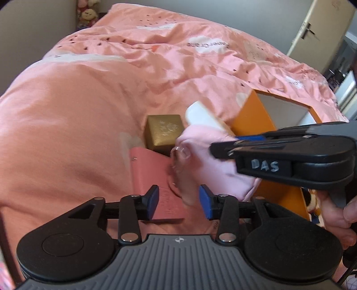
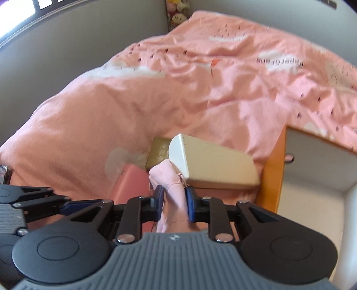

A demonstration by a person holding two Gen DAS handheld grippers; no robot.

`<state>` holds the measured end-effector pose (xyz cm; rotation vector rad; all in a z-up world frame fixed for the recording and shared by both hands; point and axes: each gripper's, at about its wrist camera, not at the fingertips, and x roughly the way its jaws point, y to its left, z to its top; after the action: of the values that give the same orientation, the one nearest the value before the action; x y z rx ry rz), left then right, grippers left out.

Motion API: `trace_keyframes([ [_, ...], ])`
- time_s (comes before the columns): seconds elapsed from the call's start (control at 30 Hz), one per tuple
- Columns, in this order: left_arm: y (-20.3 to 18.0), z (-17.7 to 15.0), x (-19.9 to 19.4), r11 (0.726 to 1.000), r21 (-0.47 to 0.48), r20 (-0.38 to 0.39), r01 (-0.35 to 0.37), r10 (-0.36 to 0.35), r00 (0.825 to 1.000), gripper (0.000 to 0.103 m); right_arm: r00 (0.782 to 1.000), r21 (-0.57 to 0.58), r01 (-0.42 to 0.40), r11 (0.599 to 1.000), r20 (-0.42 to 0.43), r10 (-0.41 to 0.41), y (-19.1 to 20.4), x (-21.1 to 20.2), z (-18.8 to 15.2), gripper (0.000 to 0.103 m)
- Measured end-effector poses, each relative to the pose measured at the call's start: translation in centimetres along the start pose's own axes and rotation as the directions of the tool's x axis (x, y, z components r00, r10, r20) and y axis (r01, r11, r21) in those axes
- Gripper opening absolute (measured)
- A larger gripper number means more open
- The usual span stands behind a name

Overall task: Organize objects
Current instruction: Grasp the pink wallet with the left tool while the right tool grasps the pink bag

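A soft pink pouch (image 1: 198, 151) hangs over the bed, and my right gripper (image 2: 174, 201) is shut on its fabric (image 2: 173, 187). In the left wrist view that right gripper (image 1: 219, 149) comes in from the right. My left gripper (image 1: 178, 201) is open, with the pouch's lower end loose between its blue pads. Under the pouch lie a flat pink box (image 1: 154, 176), a gold box (image 1: 164, 131) and a cream case (image 2: 212, 160). An open orange box (image 2: 272, 169) with a white inside stands to the right.
Everything rests on a rumpled pink duvet (image 1: 89, 100). Soft toys (image 1: 88, 13) sit in the far corner by the grey wall. A door (image 1: 312, 29) stands at the far right. A person's hand (image 1: 334, 214) grips the right tool's handle.
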<state>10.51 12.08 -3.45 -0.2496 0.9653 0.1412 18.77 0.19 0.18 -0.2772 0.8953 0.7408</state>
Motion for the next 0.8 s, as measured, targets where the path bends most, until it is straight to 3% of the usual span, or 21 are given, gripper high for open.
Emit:
trace_keyframes([
  [0.1,1.6,0.8,0.1,0.996,-0.073,-0.020,-0.043,0.042,0.999,0.057,0.999,-0.023,0.026,0.999,0.032,-0.025,0.1,-0.4,0.8,0.022],
  [0.23,2.9,1.5,1.3,0.990,-0.125,-0.076,-0.061,0.052,0.996,0.057,1.000,-0.023,0.001,1.000,0.004,-0.001,-0.2,0.2,0.9,0.022],
  [0.53,2.4,1.7,5.5,0.992,-0.107,-0.156,-0.071,0.054,0.986,0.061,0.995,0.055,-0.072,0.996,-0.059,0.076,-0.8,1.9,-0.6,0.023],
  [0.8,2.5,1.2,6.9,0.989,-0.121,-0.141,-0.082,0.064,0.988,0.059,0.993,0.085,-0.091,0.992,-0.072,0.098,-1.3,2.3,-1.6,0.025],
])
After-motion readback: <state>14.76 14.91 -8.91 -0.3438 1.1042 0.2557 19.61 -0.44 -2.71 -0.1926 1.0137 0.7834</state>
